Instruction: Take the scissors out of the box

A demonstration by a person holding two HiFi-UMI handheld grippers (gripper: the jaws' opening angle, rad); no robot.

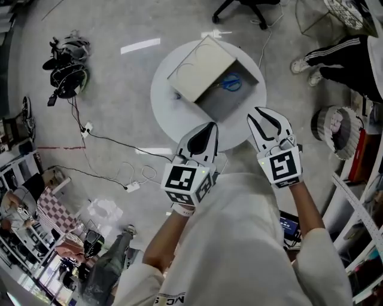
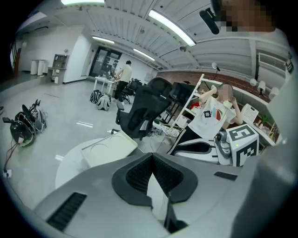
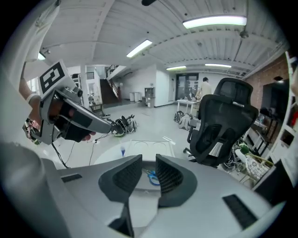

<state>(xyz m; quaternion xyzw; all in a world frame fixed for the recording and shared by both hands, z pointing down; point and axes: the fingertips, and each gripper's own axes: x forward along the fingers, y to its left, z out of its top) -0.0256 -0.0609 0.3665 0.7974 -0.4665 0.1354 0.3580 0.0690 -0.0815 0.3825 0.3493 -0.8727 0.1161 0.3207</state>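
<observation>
Blue-handled scissors lie inside an open box with a grey interior, on a round white table. The box's pale lid is folded back to the far left. My left gripper hovers over the table's near edge with its jaws closed together and nothing between them. My right gripper is held just right of the box's near corner, open and empty. In the right gripper view the scissors show through the gap of the right gripper. In the left gripper view the lid lies ahead of the left gripper.
A black office chair stands beyond the table. A seated person's legs are at the far right, with shelves along the right wall. Cables and a power strip trail over the floor at left, near a pile of black gear.
</observation>
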